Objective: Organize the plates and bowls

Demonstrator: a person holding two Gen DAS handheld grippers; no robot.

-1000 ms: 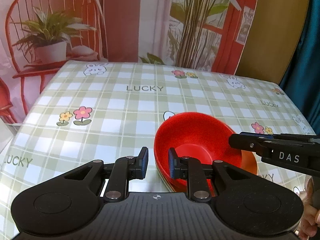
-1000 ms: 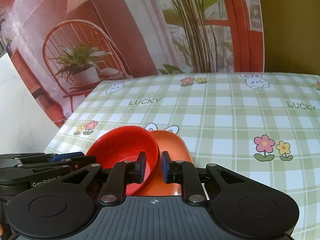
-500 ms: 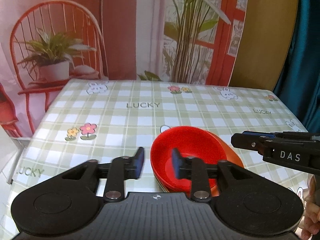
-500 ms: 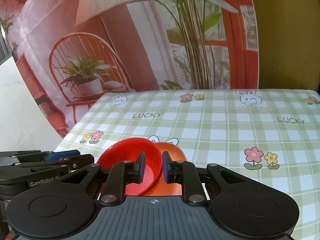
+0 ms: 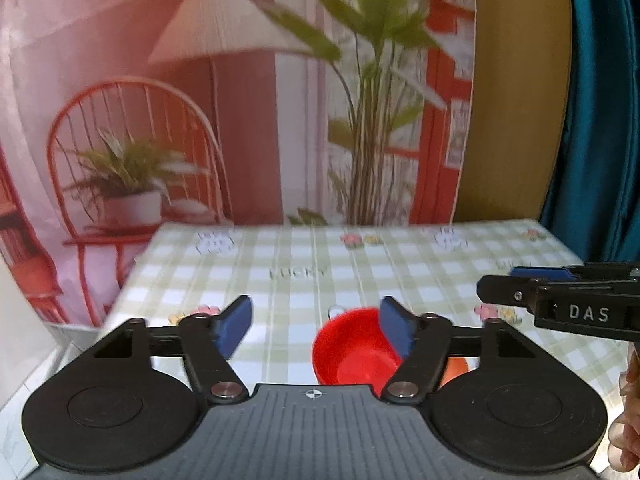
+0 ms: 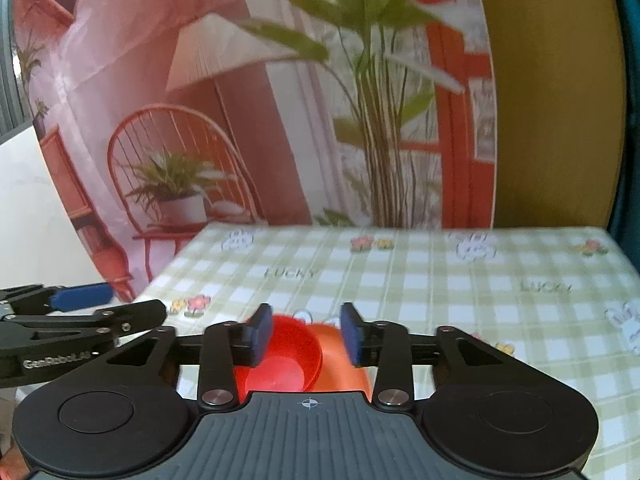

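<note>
A red bowl [image 5: 352, 356] rests on an orange plate [image 5: 456, 366] on the green checked tablecloth [image 5: 304, 248]. My left gripper [image 5: 316, 330] hangs above and short of them. Its jaws are opening wide, nothing is between its blue pads, and the bowl shows past the right finger. In the right wrist view the red bowl [image 6: 288, 364] and orange plate [image 6: 340, 368] lie below my right gripper [image 6: 306, 338], whose jaws are opening with nothing between the pads. Each gripper shows in the other's view: the right gripper [image 5: 504, 284] at the right edge, the left gripper [image 6: 120, 306] at the left edge.
A printed backdrop [image 5: 240, 120] with a chair and plants hangs behind the table's far edge. A teal curtain [image 5: 600, 120] is at the right. A person's hand [image 5: 628, 420] shows at the right edge. The cloth carries flowers, rabbits and the word LUCKY.
Both grippers have risen and drawn back from the bowl and plate, which now look smaller and lower. Both pairs of jaws went from nearly shut to apart, the left wider.
</note>
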